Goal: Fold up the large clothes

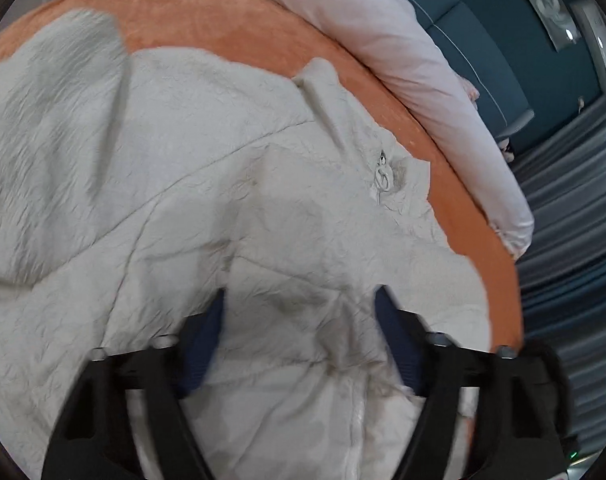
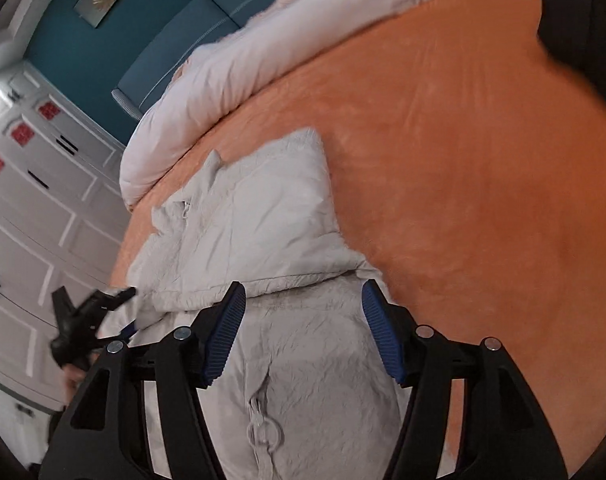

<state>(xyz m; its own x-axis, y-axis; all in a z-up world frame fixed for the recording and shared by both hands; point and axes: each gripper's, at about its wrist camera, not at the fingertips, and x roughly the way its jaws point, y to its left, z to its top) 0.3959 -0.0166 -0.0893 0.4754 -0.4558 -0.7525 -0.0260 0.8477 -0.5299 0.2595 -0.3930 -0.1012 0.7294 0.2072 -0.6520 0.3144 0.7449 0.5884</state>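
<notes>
1. Jaws of the left gripper (image 1: pixel 299 336) stand apart, angled down over the white jacket (image 1: pixel 183 200).
2. Right gripper (image 2: pixel 303 332) gapes too, jacket fabric below and between its pads, on the orange bedspread (image 2: pixel 463 160).

1. Both views are evenly, softly lit; shadows on the pale jacket (image 1: pixel 183 200) are faint.
2. Motion blur smears the left wrist view, worst at its left edge.
3. Fisheye bends the bed (image 2: pixel 463 160) edge; dark vignette rings both frames.
4. Glare whitens the cupboard (image 2: pixel 31 184) corner.
</notes>
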